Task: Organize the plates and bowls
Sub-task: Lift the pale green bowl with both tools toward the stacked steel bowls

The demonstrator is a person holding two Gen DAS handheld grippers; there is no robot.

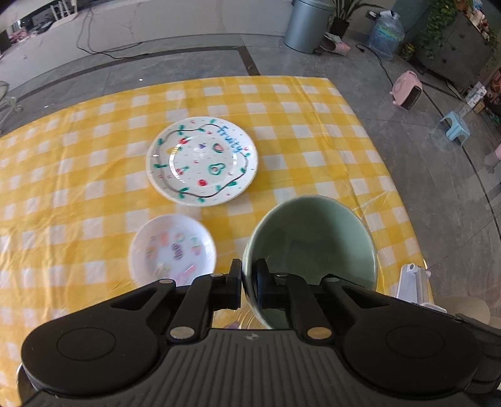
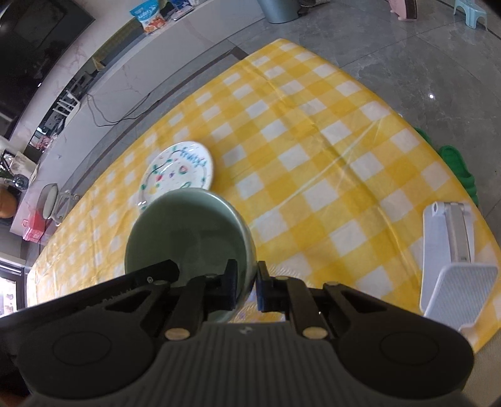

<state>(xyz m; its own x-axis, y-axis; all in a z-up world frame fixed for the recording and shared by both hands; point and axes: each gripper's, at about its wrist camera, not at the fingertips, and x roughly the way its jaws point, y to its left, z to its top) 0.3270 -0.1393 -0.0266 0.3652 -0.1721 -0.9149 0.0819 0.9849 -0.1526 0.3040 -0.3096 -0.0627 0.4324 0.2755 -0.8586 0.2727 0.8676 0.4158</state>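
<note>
A pale green bowl [image 1: 313,244] hangs tilted above the yellow checked tablecloth [image 1: 297,125]. My left gripper [image 1: 249,275] is shut on its left rim, one pad inside and one outside. In the right wrist view my right gripper [image 2: 247,281] is shut on the right rim of the green bowl [image 2: 184,231]. A black linkage [image 2: 147,278] of the other gripper shows at the bowl's near left edge. A large white plate [image 1: 202,161] with fruit drawings lies flat beyond the bowl, and it shows again as the decorated plate [image 2: 178,170]. A small patterned white plate [image 1: 173,247] lies nearer, left of the bowl.
A white folding stand [image 2: 451,250] sits at the table's near right corner, also seen as the white stand [image 1: 413,281]. The table's far and right edges drop to a grey floor with a metal bin [image 1: 308,25], a pink heater [image 1: 407,89] and a blue stool [image 1: 455,123].
</note>
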